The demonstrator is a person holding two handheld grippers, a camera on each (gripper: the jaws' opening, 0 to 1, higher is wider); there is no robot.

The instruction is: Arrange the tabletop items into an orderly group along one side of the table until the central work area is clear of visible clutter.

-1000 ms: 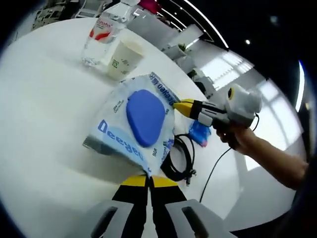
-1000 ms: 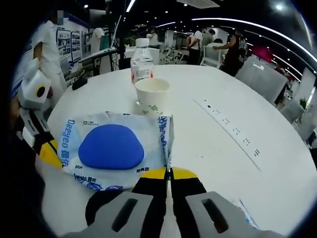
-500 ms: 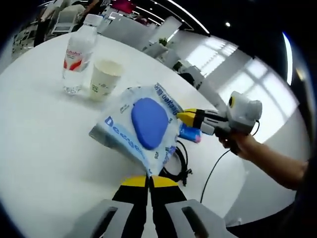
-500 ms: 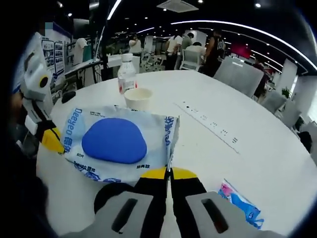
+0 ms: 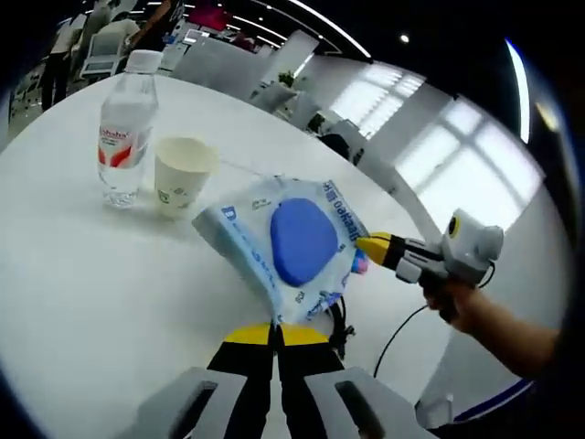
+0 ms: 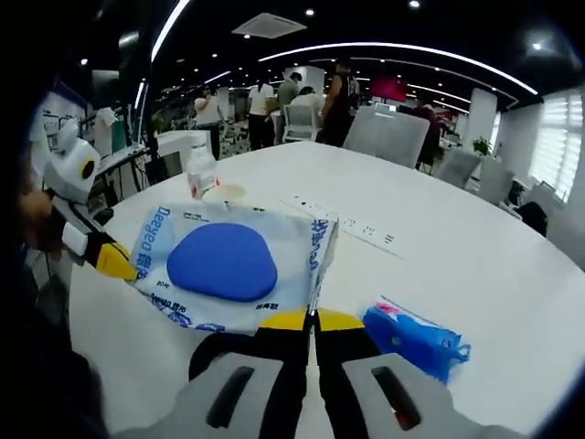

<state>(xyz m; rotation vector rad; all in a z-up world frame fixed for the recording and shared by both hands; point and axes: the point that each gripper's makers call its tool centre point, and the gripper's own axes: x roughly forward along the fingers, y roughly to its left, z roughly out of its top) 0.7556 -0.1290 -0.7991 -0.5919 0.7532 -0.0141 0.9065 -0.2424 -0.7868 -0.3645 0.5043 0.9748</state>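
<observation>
Two grippers, left gripper and right gripper, each pinch an edge of the "Deeyeo" wipes pack with fingers pressed together, holding it above the white tabletop near a paper cup and red-labelled water bottle.

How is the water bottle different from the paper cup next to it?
The water bottle is taller than the paper cup. The bottle is see-through with a white cap on top; the cup is solid pale paper with an open top. The bottle has a red and white label; the cup has only a small green mark. Both stand upright, side by side on the white table.
</observation>
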